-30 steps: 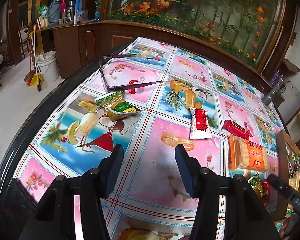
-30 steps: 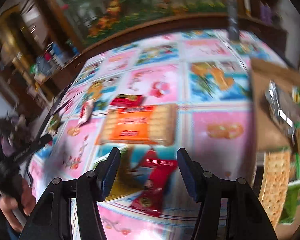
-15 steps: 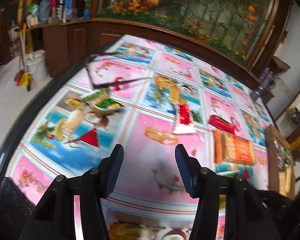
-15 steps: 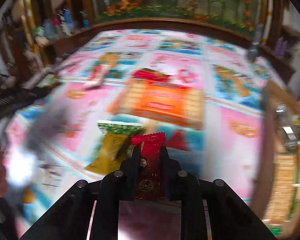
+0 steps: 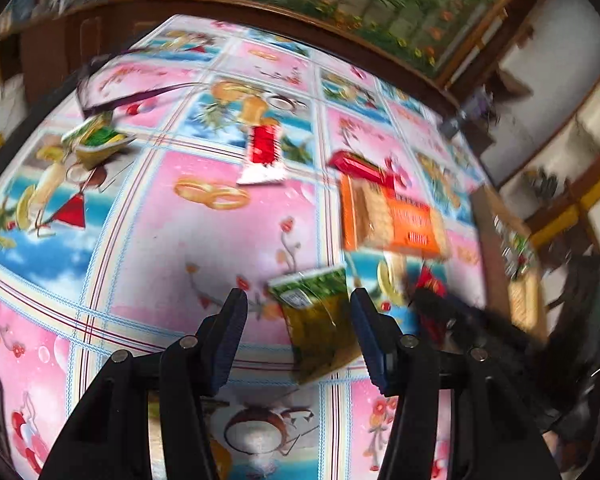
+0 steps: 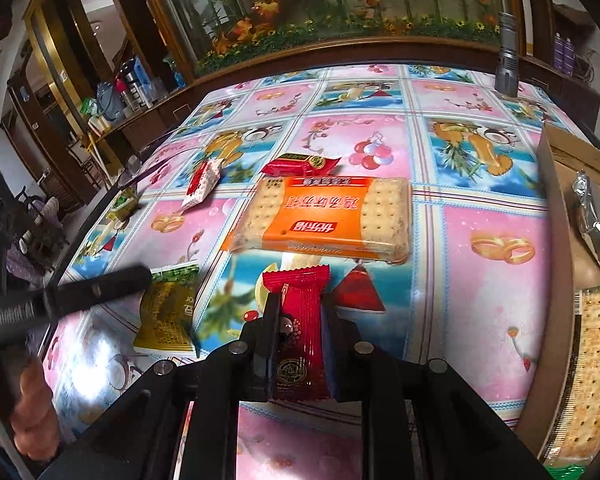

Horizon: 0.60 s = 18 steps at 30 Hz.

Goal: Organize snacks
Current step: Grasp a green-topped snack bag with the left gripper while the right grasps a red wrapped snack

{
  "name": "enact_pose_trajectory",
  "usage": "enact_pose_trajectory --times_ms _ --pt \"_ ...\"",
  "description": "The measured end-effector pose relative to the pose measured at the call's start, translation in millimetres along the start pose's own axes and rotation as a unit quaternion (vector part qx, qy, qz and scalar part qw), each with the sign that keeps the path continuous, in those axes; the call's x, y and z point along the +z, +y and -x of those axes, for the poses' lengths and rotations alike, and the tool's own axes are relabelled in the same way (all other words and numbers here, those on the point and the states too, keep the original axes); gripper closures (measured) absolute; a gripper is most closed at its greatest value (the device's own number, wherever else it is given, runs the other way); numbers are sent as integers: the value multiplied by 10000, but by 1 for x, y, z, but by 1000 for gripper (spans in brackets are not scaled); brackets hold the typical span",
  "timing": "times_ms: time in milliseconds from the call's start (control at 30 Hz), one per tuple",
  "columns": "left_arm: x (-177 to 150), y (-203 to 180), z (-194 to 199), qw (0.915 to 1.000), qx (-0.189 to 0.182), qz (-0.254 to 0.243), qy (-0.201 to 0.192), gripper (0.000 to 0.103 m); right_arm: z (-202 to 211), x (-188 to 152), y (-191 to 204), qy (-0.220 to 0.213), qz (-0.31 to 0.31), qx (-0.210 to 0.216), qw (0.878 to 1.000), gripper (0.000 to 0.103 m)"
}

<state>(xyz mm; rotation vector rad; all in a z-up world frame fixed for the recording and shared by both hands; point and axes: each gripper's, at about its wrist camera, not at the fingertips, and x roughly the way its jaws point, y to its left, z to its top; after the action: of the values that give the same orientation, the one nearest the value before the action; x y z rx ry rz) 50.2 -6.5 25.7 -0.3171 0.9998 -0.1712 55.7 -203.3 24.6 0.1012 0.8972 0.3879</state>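
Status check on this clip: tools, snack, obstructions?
Right tool shut on red snack packet. Left tool open over green-gold packet. Orange cracker pack lies ahead, apart.

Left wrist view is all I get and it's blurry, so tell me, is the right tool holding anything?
Observer: Yes, the right tool is shut on a red snack packet.
Operator: Where is the left tool relative to it?
Observer: The left tool is open over the green and yellow packet, left of the red one.
Operator: What's in the box on the right?
Observer: The cardboard box holds a silver foil packet and a cracker pack.
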Motion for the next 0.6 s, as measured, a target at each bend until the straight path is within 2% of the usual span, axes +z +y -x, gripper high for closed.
enact_pose_trajectory --times_ms 100,167,233,333,500,600 --pt "-8 -13 -9 9995 157 -252 127 51 3 1 -2 -58 -27 21 10000 83" --pt "-14 -23 -9 9973 531 -510 -37 51 3 1 -1 -66 5 33 10000 83" --pt "-16 -27 -11 9949 749 -656 -133 52 5 1 -1 -90 24 47 9999 83" --pt "-18 -29 -13 9877 1239 -911 -292 71 8 0 -1 -130 23 61 9999 83" --pt "-16 -23 -11 9878 1258 -854 -343 72 11 0 -1 -176 -3 125 9998 83" --pt "-16 -22 -8 9869 1301 -846 -439 77 13 0 0 -207 -5 160 9997 83"
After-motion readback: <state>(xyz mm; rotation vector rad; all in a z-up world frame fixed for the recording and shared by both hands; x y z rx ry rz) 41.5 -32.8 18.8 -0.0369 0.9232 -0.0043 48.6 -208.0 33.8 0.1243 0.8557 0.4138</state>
